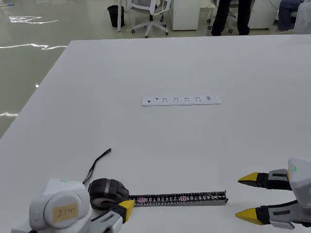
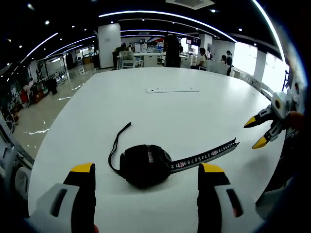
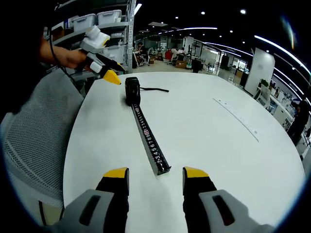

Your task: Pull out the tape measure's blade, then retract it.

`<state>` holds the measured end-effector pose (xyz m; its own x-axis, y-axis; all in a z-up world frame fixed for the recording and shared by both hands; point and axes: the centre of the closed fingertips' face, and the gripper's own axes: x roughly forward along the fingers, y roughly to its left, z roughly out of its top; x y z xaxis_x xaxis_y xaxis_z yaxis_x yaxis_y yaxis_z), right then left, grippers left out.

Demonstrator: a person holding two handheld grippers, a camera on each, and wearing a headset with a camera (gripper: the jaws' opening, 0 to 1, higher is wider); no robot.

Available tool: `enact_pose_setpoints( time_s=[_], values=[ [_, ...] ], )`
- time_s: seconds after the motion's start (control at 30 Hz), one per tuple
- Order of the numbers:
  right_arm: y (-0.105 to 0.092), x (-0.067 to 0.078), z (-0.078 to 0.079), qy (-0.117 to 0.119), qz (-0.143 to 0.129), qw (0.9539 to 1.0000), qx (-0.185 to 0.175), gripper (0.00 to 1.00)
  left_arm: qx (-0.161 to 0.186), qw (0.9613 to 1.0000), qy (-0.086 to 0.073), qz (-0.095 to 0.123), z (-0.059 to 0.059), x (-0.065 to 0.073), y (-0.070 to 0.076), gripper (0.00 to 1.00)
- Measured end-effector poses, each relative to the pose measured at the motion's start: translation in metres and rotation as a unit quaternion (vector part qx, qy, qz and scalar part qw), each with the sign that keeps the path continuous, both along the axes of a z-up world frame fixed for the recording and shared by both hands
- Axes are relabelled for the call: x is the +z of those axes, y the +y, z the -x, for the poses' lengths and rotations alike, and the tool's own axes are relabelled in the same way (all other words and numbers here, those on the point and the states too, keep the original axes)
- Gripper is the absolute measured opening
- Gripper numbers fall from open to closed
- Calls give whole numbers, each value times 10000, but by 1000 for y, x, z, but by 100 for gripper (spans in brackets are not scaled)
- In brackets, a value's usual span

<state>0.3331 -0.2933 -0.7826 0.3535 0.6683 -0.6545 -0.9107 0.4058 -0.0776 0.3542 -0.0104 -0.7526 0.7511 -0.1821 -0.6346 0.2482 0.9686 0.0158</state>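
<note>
Tape measure (image 1: pixel 108 192) on the white table (image 1: pixel 194 145), blade (image 1: pixel 180 198) out.
The left gripper (image 2: pixel 146 169) sits low behind the black case, jaws wide, gripping nothing. The blade lies flat, running rightward. The right gripper (image 1: pixel 247 196) is held level just past its tip, jaws spread.

White table (image 1: pixel 146 63), power strip (image 1: pixel 181 100), office chair (image 1: pixel 150 14), black bin (image 1: pixel 115 15)

Head view | left gripper (image 1: pixel 99 213) cut off by bottom edge, one of its fingers hidden under its body | tape measure case (image 1: pixel 108 190) partly covered by it | right gripper (image 1: pixel 249 196) cut off at right edge | blade (image 1: pixel 180 198) numerals too small to read
</note>
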Motion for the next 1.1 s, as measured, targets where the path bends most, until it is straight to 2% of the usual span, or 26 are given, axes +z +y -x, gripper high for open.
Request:
enact_pose_setpoints(
  time_s=[0.2, 0.3, 0.63, 0.87, 1.1],
  values=[
    [1, -9, -5, 30, 81, 9996, 261, 41, 101, 9999, 85, 28, -1, -9, -1, 83],
    [4, -12, -7, 21, 104, 9990, 432, 37, 186, 9998, 59, 5, -4, -11, 2, 83],
    [9, -25, -15, 61, 117, 9972, 734, 31, 369, 9992, 125, 56, -10, -22, 1, 82],
    [14, -32, -16, 125, 111, 9951, 972, 26, 480, 9987, 177, 78, -15, -28, 0, 81],
    [16, -41, -17, 91, 119, 9918, 1268, 21, 567, 9982, 195, 56, -17, -33, 0, 80]
  ],
)
